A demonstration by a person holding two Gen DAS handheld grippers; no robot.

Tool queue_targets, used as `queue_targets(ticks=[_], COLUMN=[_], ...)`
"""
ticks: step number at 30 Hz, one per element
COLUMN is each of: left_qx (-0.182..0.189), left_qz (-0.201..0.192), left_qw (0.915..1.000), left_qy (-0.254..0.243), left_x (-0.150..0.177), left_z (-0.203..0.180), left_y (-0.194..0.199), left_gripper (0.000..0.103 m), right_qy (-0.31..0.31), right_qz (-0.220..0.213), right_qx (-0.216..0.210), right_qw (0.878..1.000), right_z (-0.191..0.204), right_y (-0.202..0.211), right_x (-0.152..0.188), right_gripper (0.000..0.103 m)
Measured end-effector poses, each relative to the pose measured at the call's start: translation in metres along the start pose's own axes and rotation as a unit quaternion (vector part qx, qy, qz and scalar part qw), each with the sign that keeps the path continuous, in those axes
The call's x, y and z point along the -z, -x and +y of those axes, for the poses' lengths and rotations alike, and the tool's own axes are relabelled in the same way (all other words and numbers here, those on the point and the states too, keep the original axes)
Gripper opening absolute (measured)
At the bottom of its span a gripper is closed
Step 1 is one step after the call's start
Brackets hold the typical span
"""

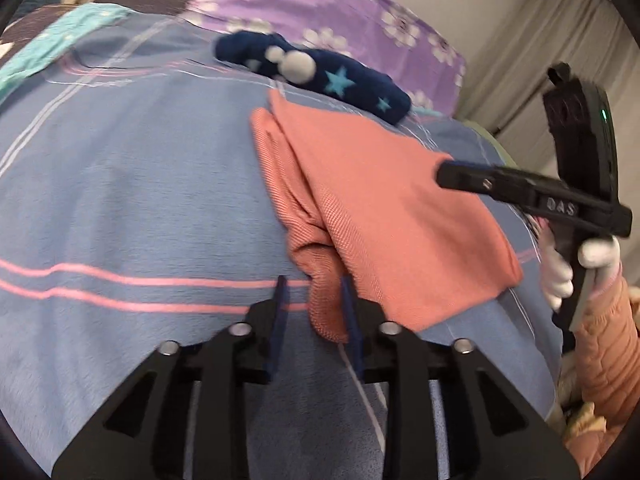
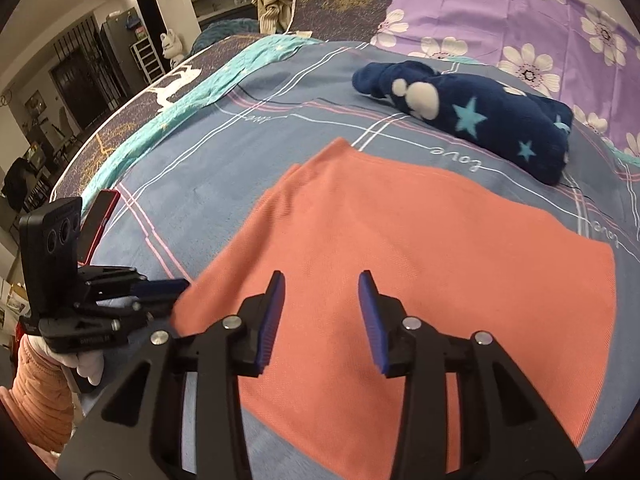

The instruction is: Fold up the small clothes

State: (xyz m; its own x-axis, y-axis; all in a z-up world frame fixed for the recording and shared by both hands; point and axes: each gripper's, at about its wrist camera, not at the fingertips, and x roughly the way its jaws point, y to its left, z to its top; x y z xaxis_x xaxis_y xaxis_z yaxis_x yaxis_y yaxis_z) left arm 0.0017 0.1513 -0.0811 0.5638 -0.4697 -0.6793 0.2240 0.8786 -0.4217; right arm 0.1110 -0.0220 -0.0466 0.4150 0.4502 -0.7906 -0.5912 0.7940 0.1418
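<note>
With my left gripper [image 1: 312, 304] parted, a bunched edge of the salmon cloth [image 2: 400, 248] sits loose between its fingers [image 1: 280, 300]; my right gripper [image 2: 322, 312] hovers spread and empty over the folded cloth, flat on the blue bedsheet [image 1: 120, 200], navy star garment [image 2: 480, 120] beyond.

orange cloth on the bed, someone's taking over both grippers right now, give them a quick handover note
Left gripper: jaws apart, a bunched corner of the orange cloth between them, not pinched.
Right gripper: open, empty, hovering over the cloth.
The cloth lies folded over and mostly flat on the blue striped bedsheet; a navy star-print garment lies rolled beyond it.
Left to do: probably smooth the bunched edge and make any further fold.
</note>
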Motion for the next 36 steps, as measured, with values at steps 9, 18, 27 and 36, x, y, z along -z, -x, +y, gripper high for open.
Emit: queue_targets(ticks=[9,18,27,36], left_qx=[0.059,0.106,0.069,0.065], left_qz=[0.018,0.038,0.045,0.037], left_qw=[0.9978,0.992,0.9964,0.9971], left_qy=[0.024,0.058,-0.019,-0.014], left_x=[0.001,0.004,0.017,0.025], left_z=[0.01,0.02,0.006,0.01], left_y=[-0.006,-0.011,0.003,0.008], left_gripper=[0.036,0.019,0.001,0.002], right_qy=[0.004,0.01,-0.02,-0.053], right_qz=[0.018,0.083,0.044,0.034], right_qx=[-0.006,0.064,0.038,-0.004], right_qw=[1.0,0.994,0.998,0.998], right_z=[0.018,0.046,0.046,0.028], right_y=[-0.032,-0.117,-0.137,-0.13], right_x=[-0.032,-0.084,-0.109,-0.1], right_gripper=[0.045,0.052,0.0,0.007])
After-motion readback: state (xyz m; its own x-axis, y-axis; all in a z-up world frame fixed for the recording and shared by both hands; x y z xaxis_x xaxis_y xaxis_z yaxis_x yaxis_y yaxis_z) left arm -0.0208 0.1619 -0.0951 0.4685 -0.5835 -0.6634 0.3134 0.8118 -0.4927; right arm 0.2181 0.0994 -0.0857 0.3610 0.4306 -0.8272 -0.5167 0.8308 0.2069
